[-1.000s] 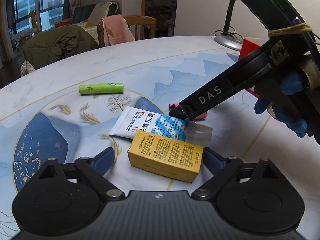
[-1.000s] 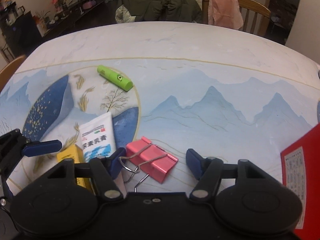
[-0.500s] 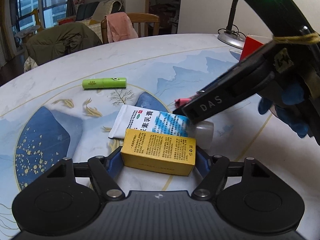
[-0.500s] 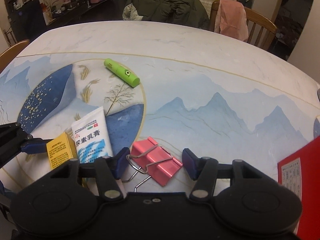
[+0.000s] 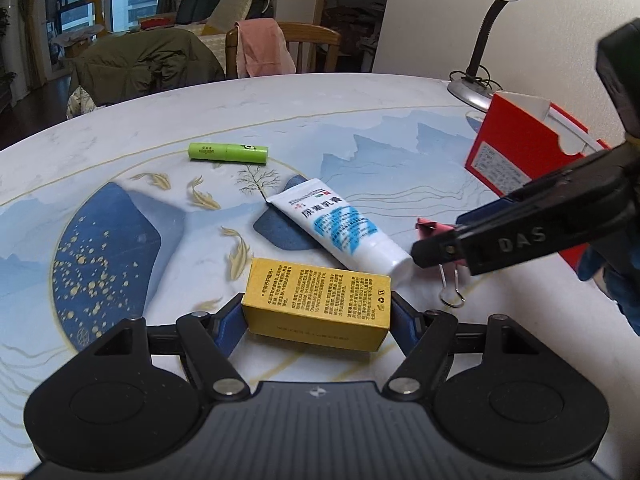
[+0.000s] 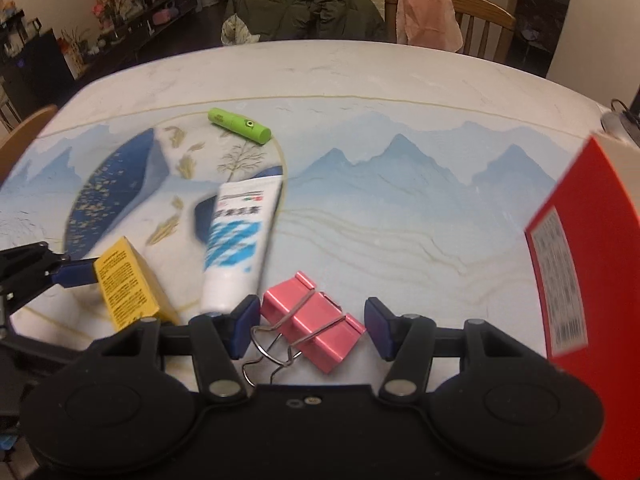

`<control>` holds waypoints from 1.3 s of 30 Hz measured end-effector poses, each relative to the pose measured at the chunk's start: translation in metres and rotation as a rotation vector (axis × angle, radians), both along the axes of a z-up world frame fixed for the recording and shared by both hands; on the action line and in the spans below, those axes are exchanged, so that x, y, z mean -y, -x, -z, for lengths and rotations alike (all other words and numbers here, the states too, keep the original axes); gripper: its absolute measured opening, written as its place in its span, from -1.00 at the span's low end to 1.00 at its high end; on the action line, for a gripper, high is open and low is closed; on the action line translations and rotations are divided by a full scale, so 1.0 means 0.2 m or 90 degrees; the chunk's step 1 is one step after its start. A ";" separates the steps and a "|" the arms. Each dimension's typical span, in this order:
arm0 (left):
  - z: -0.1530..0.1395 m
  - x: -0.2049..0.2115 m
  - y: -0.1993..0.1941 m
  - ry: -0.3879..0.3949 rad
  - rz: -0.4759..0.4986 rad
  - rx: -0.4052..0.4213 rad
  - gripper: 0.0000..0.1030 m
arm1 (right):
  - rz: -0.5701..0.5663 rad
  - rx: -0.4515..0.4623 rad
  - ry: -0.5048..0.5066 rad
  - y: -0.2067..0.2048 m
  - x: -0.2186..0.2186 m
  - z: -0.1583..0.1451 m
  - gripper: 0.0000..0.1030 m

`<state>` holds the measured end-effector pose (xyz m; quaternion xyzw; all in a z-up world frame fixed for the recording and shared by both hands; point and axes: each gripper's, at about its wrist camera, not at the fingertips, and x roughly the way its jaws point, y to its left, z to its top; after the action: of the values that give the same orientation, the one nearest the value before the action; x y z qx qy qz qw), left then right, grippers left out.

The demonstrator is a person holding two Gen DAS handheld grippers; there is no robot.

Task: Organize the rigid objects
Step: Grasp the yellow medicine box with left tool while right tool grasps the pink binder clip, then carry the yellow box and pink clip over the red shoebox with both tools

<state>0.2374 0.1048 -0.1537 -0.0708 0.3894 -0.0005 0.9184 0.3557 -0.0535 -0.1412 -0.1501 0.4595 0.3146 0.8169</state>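
Observation:
A yellow box [image 5: 316, 304] sits crosswise between the blue pads of my left gripper [image 5: 316, 318], which is shut on its two ends just above the table. The right wrist view shows the same box [image 6: 128, 288] at lower left. My right gripper [image 6: 312, 322] is shut on a pink binder clip [image 6: 316, 320], held slantwise, and its wire handles hang down [image 5: 452, 292]. A white and blue tube [image 5: 340, 228] lies on the table between the two grippers. Farther back lies a green cylinder [image 5: 228, 153].
A red box [image 5: 520, 148] stands at the right, close to the right gripper, with a desk lamp [image 5: 480, 40] behind it. The round table [image 5: 360, 104] has a painted top. Chairs draped with a coat [image 5: 148, 60] and a pink cloth stand at the far edge.
The left jaws have closed from around the yellow box onto its ends. The right jaws have closed on the pink clip. Both grippers have shifted across the table with their loads.

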 end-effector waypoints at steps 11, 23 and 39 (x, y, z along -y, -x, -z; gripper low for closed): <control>-0.22 0.14 0.13 -0.001 0.005 0.023 0.41 | -0.017 0.011 -0.040 0.22 0.21 -0.24 0.10; -0.50 0.42 0.18 -0.011 0.047 0.065 0.40 | -0.009 0.049 -0.090 0.29 0.49 -0.49 0.10; -0.63 0.94 -0.07 -0.043 0.118 0.082 0.41 | 0.038 0.088 -0.118 0.06 0.98 -0.60 0.10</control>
<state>0.2516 -0.0838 -0.0286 -0.0036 0.3344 -0.0770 0.9393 0.3427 -0.2498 -0.0210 -0.0813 0.3750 0.3198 0.8663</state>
